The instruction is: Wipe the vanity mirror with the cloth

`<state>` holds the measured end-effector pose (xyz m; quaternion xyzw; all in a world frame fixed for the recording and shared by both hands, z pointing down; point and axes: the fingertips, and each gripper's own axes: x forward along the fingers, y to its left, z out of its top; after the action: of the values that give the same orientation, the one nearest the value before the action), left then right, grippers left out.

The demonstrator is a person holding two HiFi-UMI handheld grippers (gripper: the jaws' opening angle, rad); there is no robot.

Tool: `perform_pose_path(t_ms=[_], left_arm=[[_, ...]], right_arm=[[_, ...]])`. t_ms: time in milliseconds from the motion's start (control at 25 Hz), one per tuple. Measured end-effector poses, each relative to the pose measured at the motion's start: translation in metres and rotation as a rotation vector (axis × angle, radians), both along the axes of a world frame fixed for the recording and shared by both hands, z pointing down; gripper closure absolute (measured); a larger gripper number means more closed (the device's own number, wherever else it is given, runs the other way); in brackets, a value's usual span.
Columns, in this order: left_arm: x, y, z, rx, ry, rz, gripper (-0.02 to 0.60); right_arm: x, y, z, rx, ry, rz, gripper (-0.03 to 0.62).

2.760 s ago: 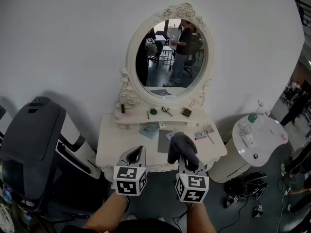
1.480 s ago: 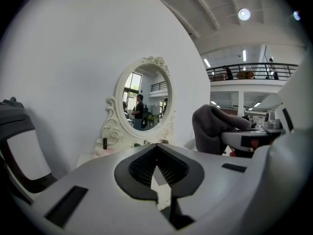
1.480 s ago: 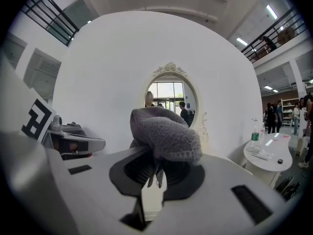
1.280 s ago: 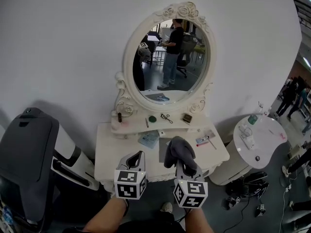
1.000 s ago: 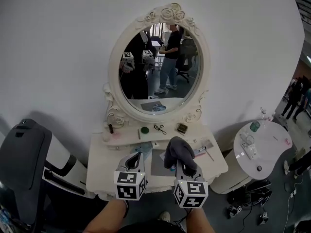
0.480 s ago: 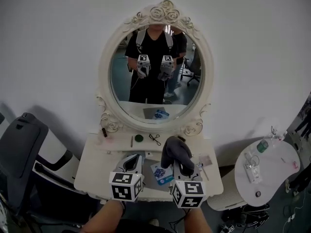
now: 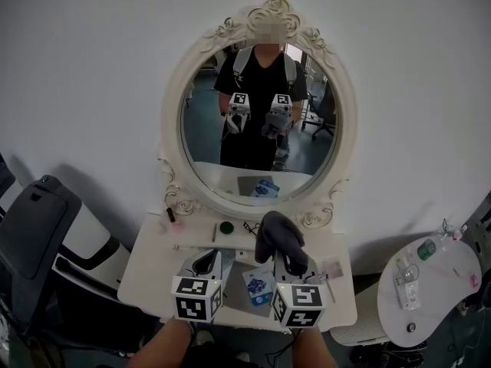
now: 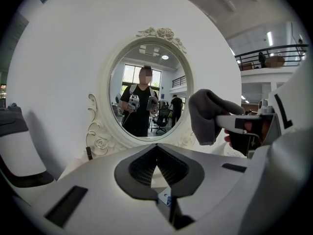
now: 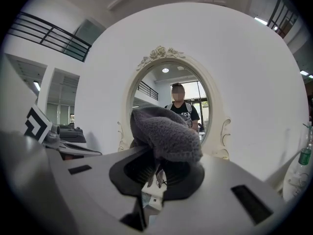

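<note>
The oval vanity mirror (image 7: 261,121) in its ornate white frame hangs on the wall above the white vanity table (image 7: 153,263). Its glass reflects the person holding both grippers. My right gripper (image 7: 290,263) is shut on a grey cloth (image 7: 276,234), which bunches up over the jaws and hangs above the table, short of the mirror. The right gripper view has the cloth (image 9: 164,131) covering the lower mirror (image 9: 181,102). My left gripper (image 7: 207,261) is beside it, shut with nothing in it. The left gripper view shows the mirror (image 8: 146,102) ahead and the cloth (image 8: 208,114) at right.
On the table lie a blue packet (image 7: 259,286), a small green round thing (image 7: 225,226) and other small items. A dark chair (image 7: 38,228) stands at the left. A round white side table (image 7: 437,282) with a bottle (image 7: 426,248) stands at the right.
The view has swung from the mirror's side to straight in front of it, and closer. The glass now reflects the person with both grippers. The right gripper still holds the cloth.
</note>
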<state>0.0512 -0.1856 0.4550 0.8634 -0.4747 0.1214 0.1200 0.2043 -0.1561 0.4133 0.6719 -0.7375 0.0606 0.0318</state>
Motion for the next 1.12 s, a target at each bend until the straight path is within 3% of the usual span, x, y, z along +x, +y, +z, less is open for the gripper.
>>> perform_pose_path(t_ms=[280,640,920,1120], left_arm=[[-0.01,-0.045,-0.011,0.06,-0.001,0.023,0.578],[-0.027,-0.094,-0.015,0.042,0.057,0.103,0.578],[-0.054,-0.112,-0.01,0.03,0.077,0.085,0.578],[-0.065,-0.116,-0.013,0.038,0.071,0.043,0.578]], right_arm=[[-0.011,-0.036,-0.009,0.003,0.046,0.037,0.553],[-0.017,-0.089,-0.073,0.077,0.213,0.129,0.553],[0.033,-0.136,-0.198,0.185,0.438,0.272,0.553],[0.089,-0.163,-0.253,0.132,0.49,0.41,0.553]])
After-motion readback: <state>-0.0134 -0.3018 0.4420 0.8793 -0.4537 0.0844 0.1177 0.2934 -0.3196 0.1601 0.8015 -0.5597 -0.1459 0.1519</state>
